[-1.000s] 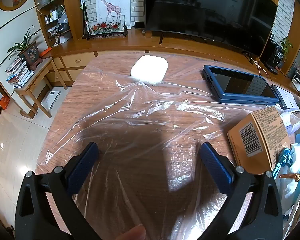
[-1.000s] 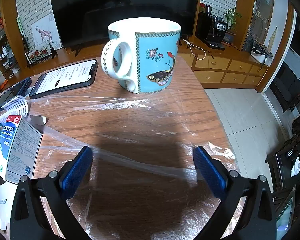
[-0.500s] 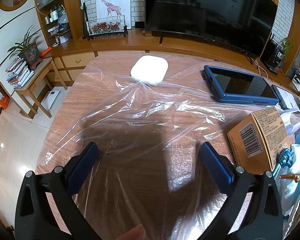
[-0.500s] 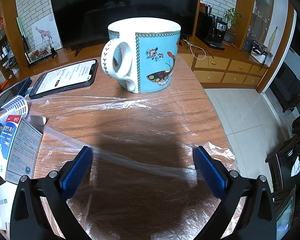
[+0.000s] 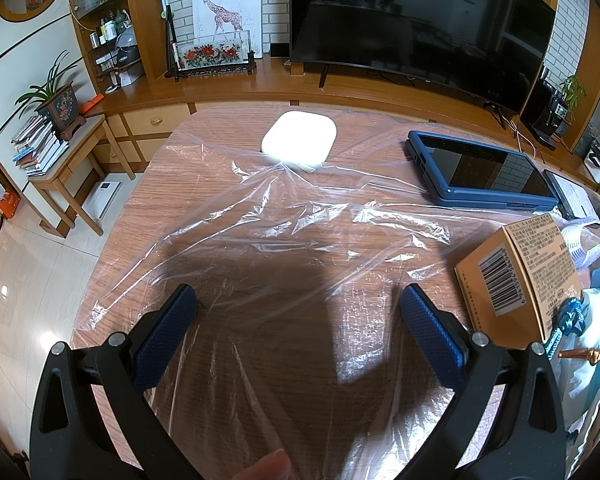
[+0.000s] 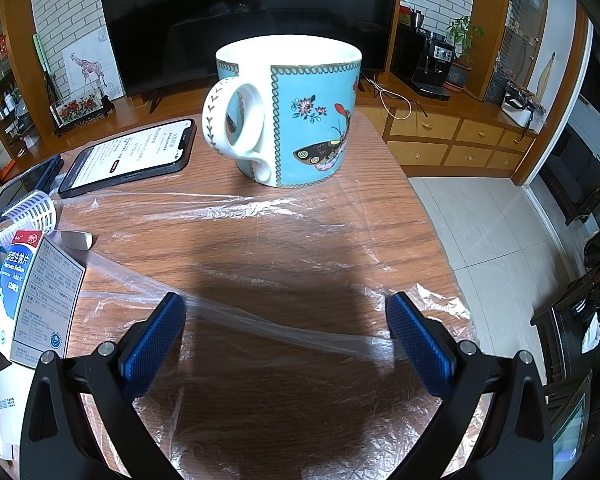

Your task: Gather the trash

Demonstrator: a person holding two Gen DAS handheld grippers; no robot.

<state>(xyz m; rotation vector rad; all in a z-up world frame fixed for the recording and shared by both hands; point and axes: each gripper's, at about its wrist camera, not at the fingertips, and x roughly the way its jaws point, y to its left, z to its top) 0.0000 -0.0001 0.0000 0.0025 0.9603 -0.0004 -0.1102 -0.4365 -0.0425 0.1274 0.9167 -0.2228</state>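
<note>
Two wrist views look across a round wooden worktop (image 5: pixel 140 200) draped in a thin, crinkled clear plastic sheet (image 5: pixel 284 240). In the left wrist view, the left gripper (image 5: pixel 296 304) hangs just above the sheet with its blue-padded jaws spread wide and holding nothing. A white rounded case (image 5: pixel 299 140) rests at twelve o'clock on the far edge of the sheet. A tablet in a blue cover (image 5: pixel 484 172) lies at two o'clock. An orange carton with a barcode (image 5: pixel 516 276) sits at three o'clock, beside crumpled blue and white wrappings (image 5: pixel 596 320) at the frame's right edge. In the right wrist view, a white and blue medicine box (image 6: pixel 32 292) lies at nine o'clock, with a white slotted plastic cap (image 6: pixel 34 210) just beyond it. A phone with a lit screen (image 6: pixel 128 156) lies at eleven o'clock. A turquoise butterfly mug (image 6: pixel 296 116) stands upright at twelve o'clock, its handle turned left. The right gripper (image 6: pixel 286 312) also has its jaws released and wide apart, and a taut fold of the sheet runs between them.
</note>
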